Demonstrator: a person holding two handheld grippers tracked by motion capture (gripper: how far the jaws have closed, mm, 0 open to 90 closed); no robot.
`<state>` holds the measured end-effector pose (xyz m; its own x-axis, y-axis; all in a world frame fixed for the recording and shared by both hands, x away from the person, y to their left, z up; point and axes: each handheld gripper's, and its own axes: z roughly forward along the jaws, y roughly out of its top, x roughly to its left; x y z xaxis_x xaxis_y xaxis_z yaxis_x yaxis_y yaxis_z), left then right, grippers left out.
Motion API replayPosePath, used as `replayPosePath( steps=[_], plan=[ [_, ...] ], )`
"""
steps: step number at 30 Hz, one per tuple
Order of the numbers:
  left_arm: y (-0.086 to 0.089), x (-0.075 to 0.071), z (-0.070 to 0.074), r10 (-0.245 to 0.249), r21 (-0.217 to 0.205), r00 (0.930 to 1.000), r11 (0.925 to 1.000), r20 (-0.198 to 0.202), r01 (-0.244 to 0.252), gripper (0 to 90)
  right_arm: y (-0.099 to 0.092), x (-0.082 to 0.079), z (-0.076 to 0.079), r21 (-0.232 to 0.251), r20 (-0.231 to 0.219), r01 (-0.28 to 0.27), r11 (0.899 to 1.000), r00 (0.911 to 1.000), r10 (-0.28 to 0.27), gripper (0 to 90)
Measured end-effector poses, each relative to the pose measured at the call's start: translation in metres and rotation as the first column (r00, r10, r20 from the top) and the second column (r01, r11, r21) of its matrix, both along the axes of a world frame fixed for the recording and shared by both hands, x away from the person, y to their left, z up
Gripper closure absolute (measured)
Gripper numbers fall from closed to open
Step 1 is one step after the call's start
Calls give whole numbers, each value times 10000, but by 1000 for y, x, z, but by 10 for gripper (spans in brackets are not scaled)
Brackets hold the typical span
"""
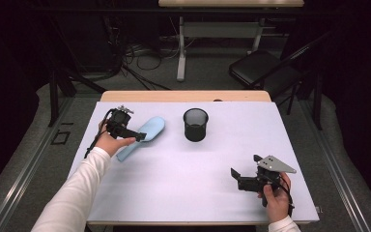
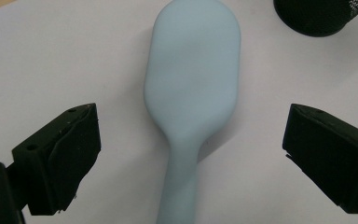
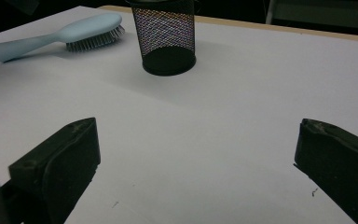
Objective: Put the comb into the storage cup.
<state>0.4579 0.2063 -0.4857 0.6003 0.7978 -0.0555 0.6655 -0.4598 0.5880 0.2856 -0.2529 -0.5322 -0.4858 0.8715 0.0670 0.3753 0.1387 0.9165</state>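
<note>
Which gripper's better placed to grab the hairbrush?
Left. The left gripper hovers open right over the light blue hairbrush, jaws either side of its neck. The right gripper sits open at the near right, far from it.

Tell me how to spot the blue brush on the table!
Find the white table, then the black mesh cup near its far middle. Just left of that cup lies the pale blue plastic hairbrush, bristles down. It is the long, flat, light-coloured thing, with the open left tool poised over its handle.
</note>
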Motion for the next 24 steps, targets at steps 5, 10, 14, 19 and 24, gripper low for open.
replayPosePath(
  steps=[5, 10, 14, 19, 24],
  plan=[
    [-1, 1, -3, -139, 312, 9999, 9994, -66, 141, 65, 0, 0, 0, 4, -33, 4, 10000, 10000, -4, 0],
    [-2, 2, -5, -248, 454, 9997, 9987, -39, 249, 78, 0, 0, 0, 15, -38, 4, 10000, 10000, -4, 0],
    [-1, 3, -5, -230, 329, 9997, 9992, -27, 231, 94, 0, 0, 0, 18, -17, -8, 10000, 10000, 8, 0],
    [0, 3, -7, -250, 374, 9996, 9990, -128, 255, 117, 0, 0, 0, -9, -27, -8, 10000, 10000, 8, 0],
    [1, 3, -13, -156, 430, 9995, 9989, -286, 168, 144, 0, 0, 0, -27, -14, -22, 10000, 10000, 22, 0]
  ],
)
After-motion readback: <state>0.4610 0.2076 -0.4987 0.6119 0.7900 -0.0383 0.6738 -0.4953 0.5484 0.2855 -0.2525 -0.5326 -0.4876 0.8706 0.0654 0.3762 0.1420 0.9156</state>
